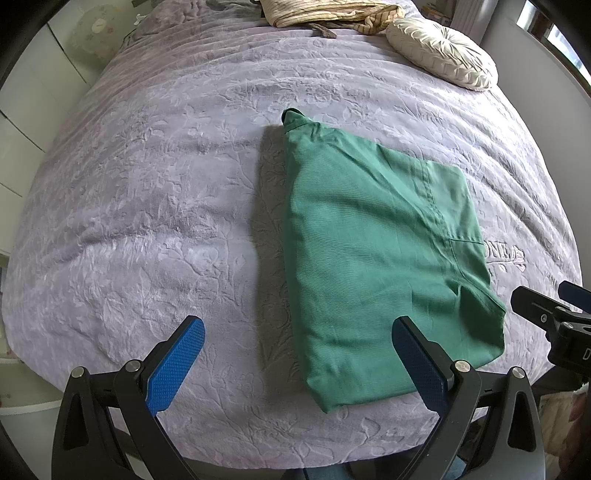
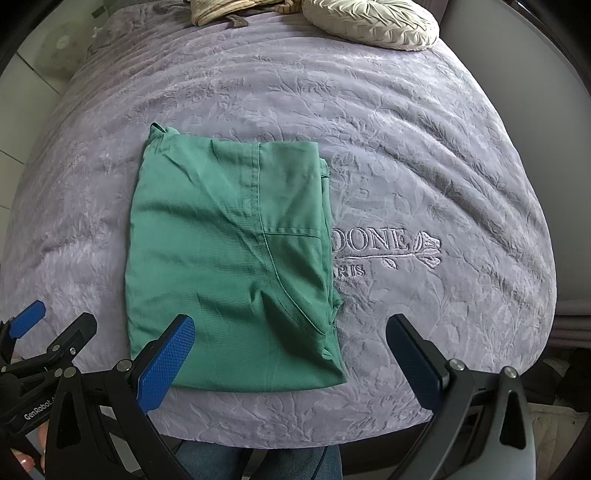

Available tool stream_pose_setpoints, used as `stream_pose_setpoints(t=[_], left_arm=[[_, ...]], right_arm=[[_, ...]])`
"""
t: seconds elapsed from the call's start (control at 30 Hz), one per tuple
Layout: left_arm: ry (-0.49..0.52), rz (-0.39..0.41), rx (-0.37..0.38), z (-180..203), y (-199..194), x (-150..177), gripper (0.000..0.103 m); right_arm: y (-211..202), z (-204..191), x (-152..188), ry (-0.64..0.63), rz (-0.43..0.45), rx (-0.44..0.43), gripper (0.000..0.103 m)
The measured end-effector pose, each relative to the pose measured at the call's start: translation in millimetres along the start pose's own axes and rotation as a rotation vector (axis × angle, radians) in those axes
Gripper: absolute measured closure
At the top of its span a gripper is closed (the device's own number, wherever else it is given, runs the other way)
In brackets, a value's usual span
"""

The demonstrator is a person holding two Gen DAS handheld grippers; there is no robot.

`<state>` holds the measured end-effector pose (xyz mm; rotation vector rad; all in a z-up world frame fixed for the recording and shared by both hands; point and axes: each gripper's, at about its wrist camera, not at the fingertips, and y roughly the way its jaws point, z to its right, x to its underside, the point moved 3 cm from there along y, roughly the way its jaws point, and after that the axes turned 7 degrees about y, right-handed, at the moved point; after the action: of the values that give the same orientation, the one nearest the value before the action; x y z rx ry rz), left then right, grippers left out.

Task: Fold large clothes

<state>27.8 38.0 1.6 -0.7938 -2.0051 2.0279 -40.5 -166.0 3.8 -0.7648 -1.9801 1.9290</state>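
Left wrist view
Left gripper [image 1: 297, 334]: two blue-padded fingers spread wide, holding nothing.
Garment: one folded green cotton garment [image 1: 373, 251] lies flat on the lilac embossed plush bedspread [image 1: 155, 192], right of centre; its near corner sits just beside the right-hand finger.
Cushions: one round cream pleated cushion [image 1: 441, 51], far right.
Other cloth: one striped beige bundle [image 1: 325, 13], far edge.

Right wrist view
Right gripper [image 2: 290, 332]: fingers wide apart, empty.
Garment: left of centre, partly covering embroidered lettering [image 2: 384, 243].
Left gripper: near left, apart from the cloth.
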Motion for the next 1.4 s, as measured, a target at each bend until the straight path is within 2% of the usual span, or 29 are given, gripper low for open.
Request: stream_pose_setpoints(t=[1.4], left_arm=[[0.04,0.004,0.008,-8.0,3.0,-8.1,0.002]], right_arm=[[5.0,-4.2,-0.7,-0.023,-0.021,0.004,0.0]])
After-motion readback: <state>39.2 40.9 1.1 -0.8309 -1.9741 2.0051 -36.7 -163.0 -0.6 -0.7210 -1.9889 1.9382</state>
